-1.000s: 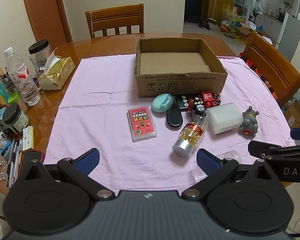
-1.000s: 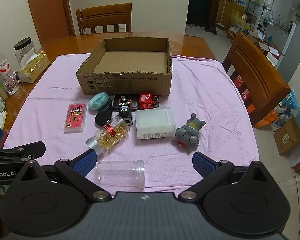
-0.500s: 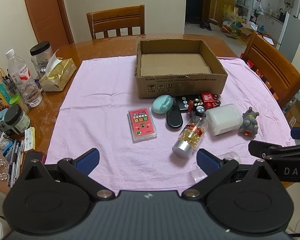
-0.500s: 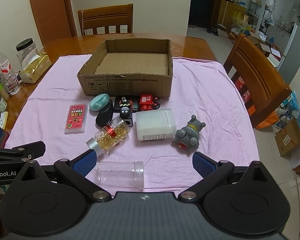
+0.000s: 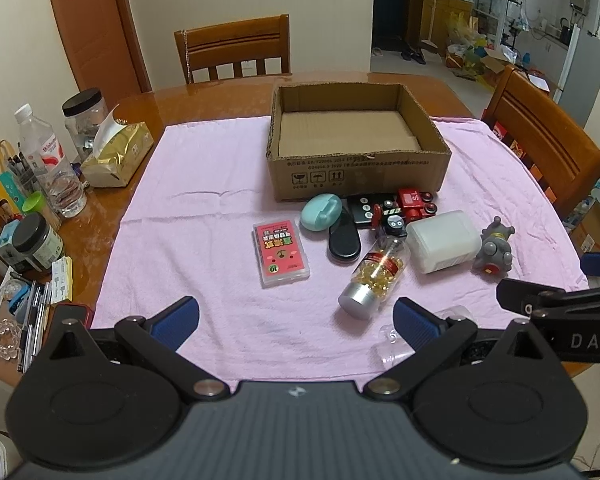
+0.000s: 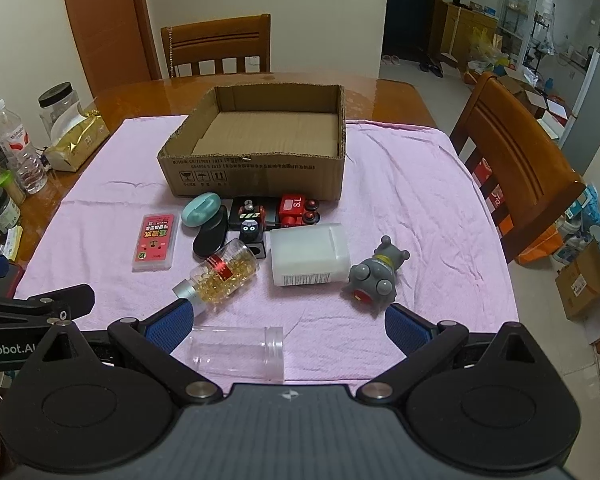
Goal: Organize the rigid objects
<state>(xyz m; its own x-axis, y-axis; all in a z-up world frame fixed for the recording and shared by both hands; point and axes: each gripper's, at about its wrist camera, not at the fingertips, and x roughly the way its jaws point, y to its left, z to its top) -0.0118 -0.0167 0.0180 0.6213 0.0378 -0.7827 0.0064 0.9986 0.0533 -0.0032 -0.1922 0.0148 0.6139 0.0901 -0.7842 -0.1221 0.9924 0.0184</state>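
Hovering at the near edge of the surface [image 5: 204,96], the left gripper [image 5: 296,316] had its fingers spread wide, empty. From left to right lay a pink card box [image 5: 281,253], a capsule bottle [image 5: 376,276], a white tub [image 5: 442,246] and a grey toy [image 5: 495,249], all before the empty carton [image 5: 358,176]. The right gripper [image 6: 288,322] gaped too, a clear jar [image 6: 238,352] lying between its fingers, ungripped.

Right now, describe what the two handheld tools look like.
Both match: a ribbed dark-grey body with a small white logo, two round black discs, and black linkage arms with silver pivots ending in blue ribbed pads, as on the left tool and right tool. White lettering marks each tool's side. No hands or sleeves show.
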